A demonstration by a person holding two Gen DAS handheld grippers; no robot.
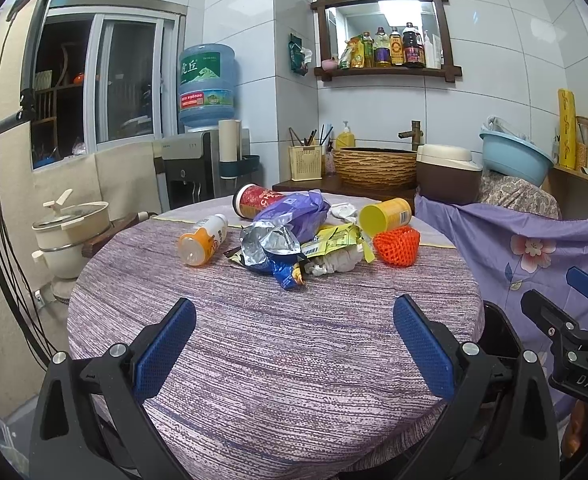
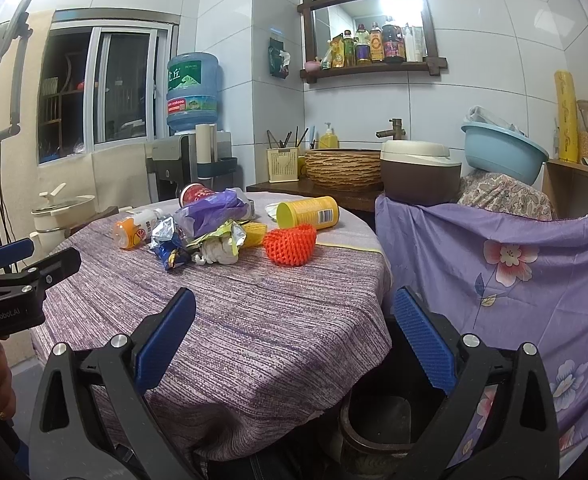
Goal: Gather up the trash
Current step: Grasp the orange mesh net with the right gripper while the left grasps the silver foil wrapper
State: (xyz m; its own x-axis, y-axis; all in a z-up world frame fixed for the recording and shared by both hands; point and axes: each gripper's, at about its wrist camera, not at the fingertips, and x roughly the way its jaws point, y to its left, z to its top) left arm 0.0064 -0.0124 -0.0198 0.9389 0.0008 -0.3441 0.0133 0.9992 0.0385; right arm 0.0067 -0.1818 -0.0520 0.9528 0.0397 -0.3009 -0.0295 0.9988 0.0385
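Centrally, trash [image 1: 294, 236] on clothed table [image 1: 253, 340]

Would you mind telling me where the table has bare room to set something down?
The near half of the table, from the left gripper up to the blue wrapper, is bare. The far half is crowded, from the orange bottle to the red net.

My round table [image 1: 253, 360], purple woven cloth: orange-capped bottle [image 1: 202, 239], red cup [image 1: 253, 199], crumpled wrappers [image 1: 285, 236], yellow can [image 1: 386, 214], orange foam net [image 1: 398, 246].
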